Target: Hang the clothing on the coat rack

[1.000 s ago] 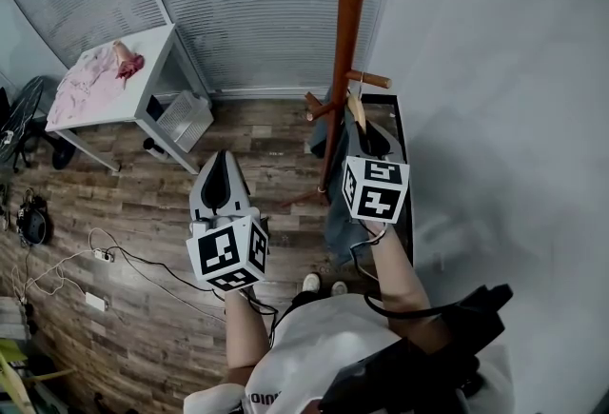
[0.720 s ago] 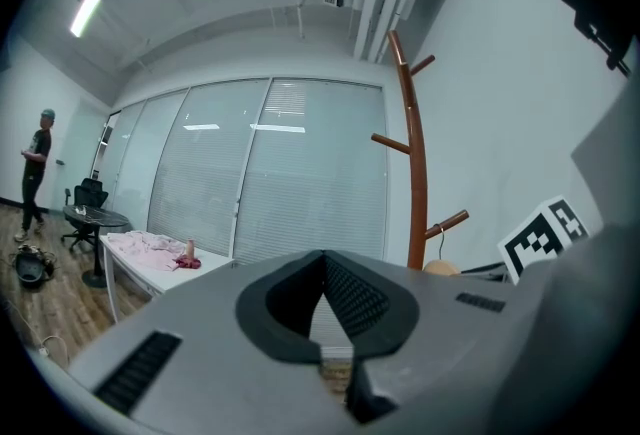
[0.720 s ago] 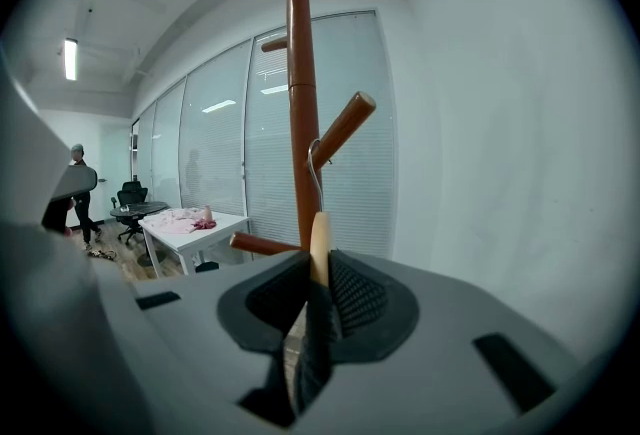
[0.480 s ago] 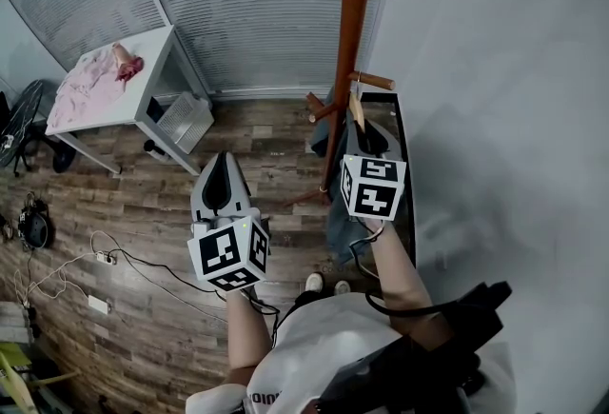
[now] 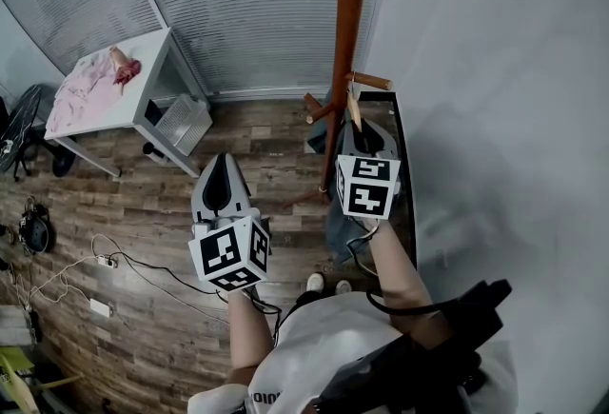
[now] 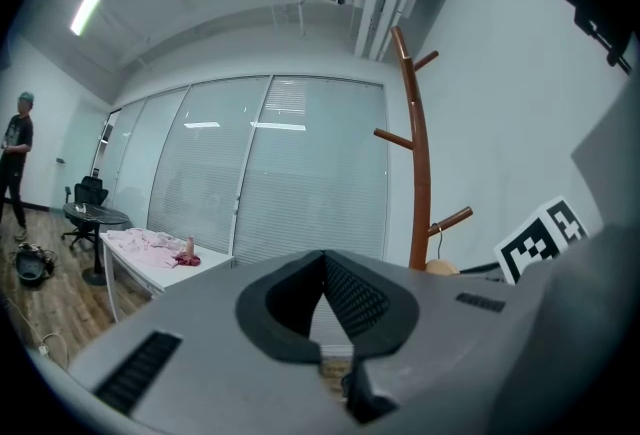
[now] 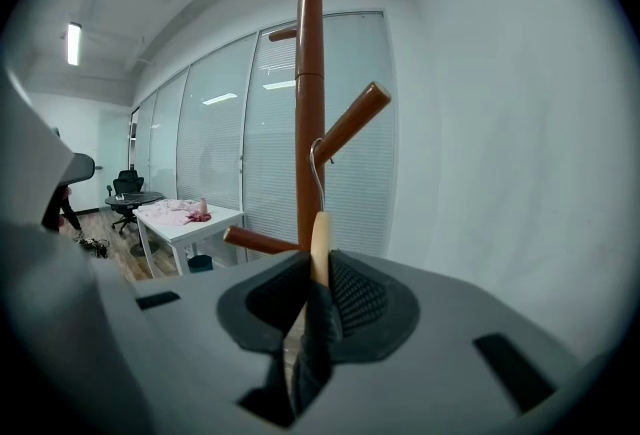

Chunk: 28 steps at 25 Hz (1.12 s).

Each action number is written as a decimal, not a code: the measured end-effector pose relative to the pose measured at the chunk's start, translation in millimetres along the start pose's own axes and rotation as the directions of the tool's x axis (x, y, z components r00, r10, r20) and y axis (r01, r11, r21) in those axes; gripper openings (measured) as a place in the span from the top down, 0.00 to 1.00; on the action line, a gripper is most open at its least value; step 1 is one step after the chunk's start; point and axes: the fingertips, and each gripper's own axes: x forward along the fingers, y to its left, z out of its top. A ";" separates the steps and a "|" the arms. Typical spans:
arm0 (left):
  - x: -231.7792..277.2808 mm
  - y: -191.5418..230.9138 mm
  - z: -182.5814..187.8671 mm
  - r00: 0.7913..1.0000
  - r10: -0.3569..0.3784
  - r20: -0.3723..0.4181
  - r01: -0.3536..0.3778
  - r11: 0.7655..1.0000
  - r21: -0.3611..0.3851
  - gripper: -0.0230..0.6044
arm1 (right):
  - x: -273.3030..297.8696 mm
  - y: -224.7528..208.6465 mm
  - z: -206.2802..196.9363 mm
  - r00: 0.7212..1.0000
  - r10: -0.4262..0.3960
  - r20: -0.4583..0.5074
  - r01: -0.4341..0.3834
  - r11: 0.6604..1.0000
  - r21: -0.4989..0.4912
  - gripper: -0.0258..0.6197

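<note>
- One coat rack; one wooden hanger, its hook at a peg, dark clothing draped below.
- Right hand-held gripper pinches the wooden hanger; left hand-held gripper is pressed together and empty.
- One white bench left of the coat rack; plank floor.

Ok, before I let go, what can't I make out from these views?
- Hanger hook on the peg: the right gripper view has them overlapping, so contact is unclear; too small in the head view.
- Garment: in the head view, mostly behind the right claw; in the right gripper view, hidden under the claw's body.
- Coat rack base: in the head view, mostly behind the garment; neither gripper view looks that low.
</note>
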 end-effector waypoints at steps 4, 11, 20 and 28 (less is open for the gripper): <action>1.6 -3.3 -1.4 1.000 -0.004 -0.006 0.004 1.000 0.002 0.94 | 0.8 -1.6 -1.3 1.000 -0.008 -0.001 0.008 1.000 -0.015 0.85; 4.4 -9.3 -1.0 1.000 -0.011 -0.017 0.011 1.000 0.011 0.94 | 2.9 -0.7 -1.1 1.000 -0.001 -0.017 0.000 0.999 -0.036 0.84; 5.8 -12.3 -5.0 1.000 -0.012 -0.019 0.012 1.000 0.025 0.94 | 6.6 -2.9 -5.6 1.000 -0.006 -0.029 0.004 0.996 -0.086 0.83; -0.8 -11.6 -3.8 1.000 -0.011 -0.023 0.011 1.000 0.019 0.94 | -2.0 6.7 -4.3 0.998 0.040 -0.038 -0.044 0.992 -0.118 0.81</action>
